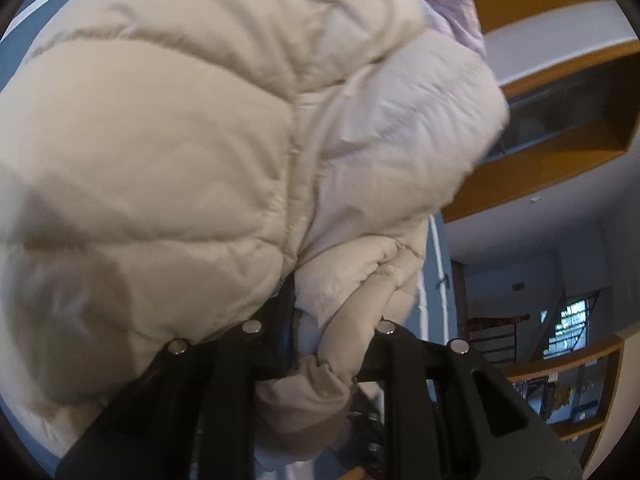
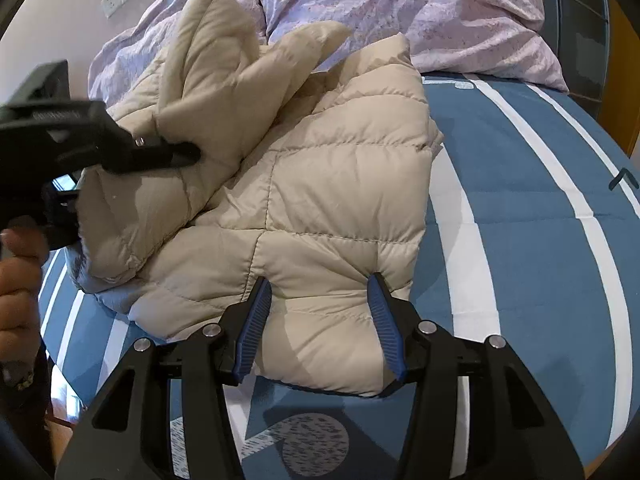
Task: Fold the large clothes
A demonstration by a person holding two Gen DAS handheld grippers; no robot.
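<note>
In the left wrist view the jacket (image 1: 240,128) fills nearly everything; the left gripper (image 1: 320,344) is clamped narrow on a bunched fold of it, with wooden shelves (image 1: 552,160) at far right. The right wrist view shows the whole jacket lying on a blue striped bed (image 2: 520,220), quilt (image 2: 400,8) behind. The right gripper (image 2: 320,320) straddles the jacket's near corner, pads dimpling the padding.

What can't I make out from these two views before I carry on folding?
- Left wrist view: the left gripper's fingers are buried in the beige quilted puffer jacket, which fills and blurs the frame.
- Right wrist view: the jacket's far part runs behind its raised fold; collar unseen.
- Right wrist view: the right gripper's blue-padded fingers dent the hem; the underside on the blue striped bedspread is hidden.
</note>
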